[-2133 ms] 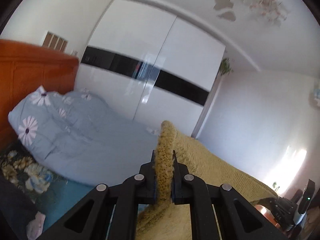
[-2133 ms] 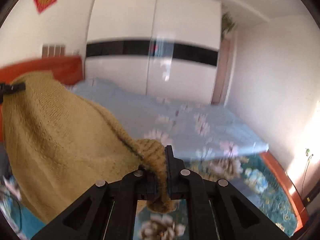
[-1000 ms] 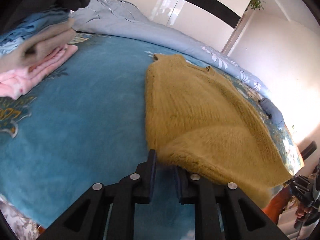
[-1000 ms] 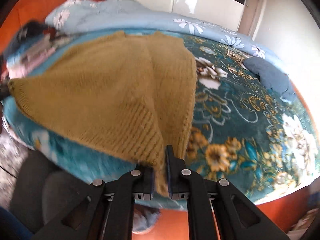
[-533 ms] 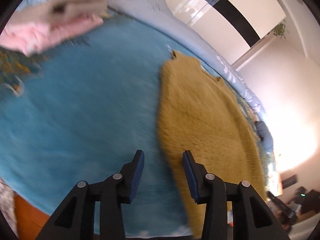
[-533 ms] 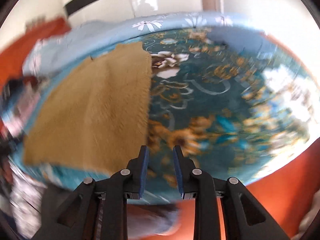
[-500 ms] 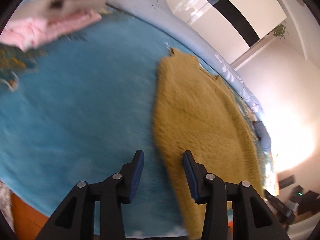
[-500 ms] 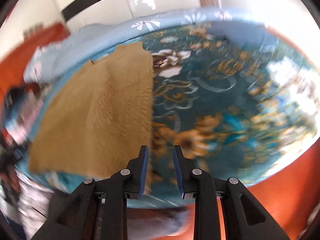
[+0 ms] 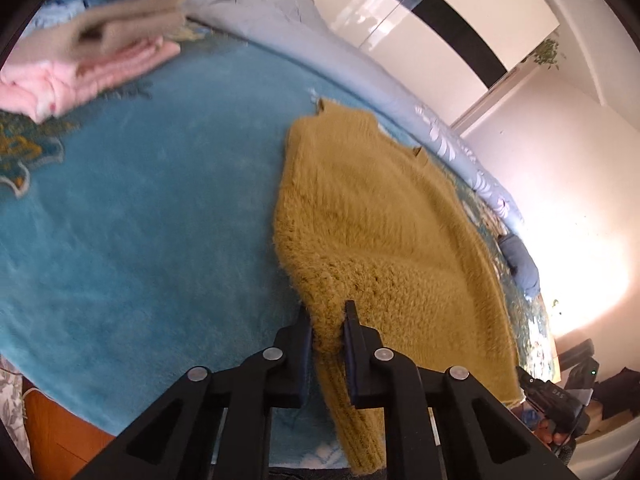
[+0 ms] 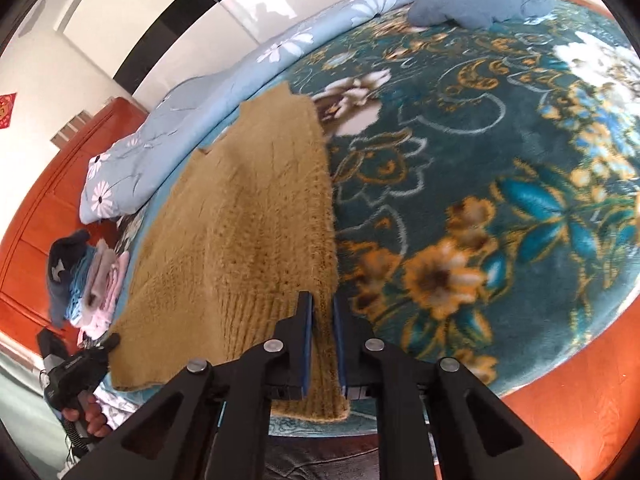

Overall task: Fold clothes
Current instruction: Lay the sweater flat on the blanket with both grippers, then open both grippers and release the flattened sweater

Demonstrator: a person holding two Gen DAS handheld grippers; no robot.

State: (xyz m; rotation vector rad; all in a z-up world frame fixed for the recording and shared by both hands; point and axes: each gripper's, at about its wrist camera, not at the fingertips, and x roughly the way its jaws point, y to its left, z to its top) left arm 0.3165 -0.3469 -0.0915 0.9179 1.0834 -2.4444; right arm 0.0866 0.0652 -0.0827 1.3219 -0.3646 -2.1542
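A: While I check both wrist cams, what's around the mustard-yellow fuzzy knit sweater (image 9: 384, 232)?

B: It lies flat on the teal floral plush blanket (image 10: 480, 168). Folded pink, beige and blue clothes stack (image 9: 92, 52) sits well apart at the headboard side; light-blue daisy-print duvet (image 10: 168, 136) runs along the far edge, blue-grey cushion (image 10: 472, 0) in the corner. Nothing blocks the hem.

A: Grippers?

B: I see the left gripper (image 9: 328, 320) narrowed, sweater's hem corner btwn its fingers. Right gripper (image 10: 322, 312) likewise, on the other hem corner. 0.5 s ago both stood open w/ nothing between.
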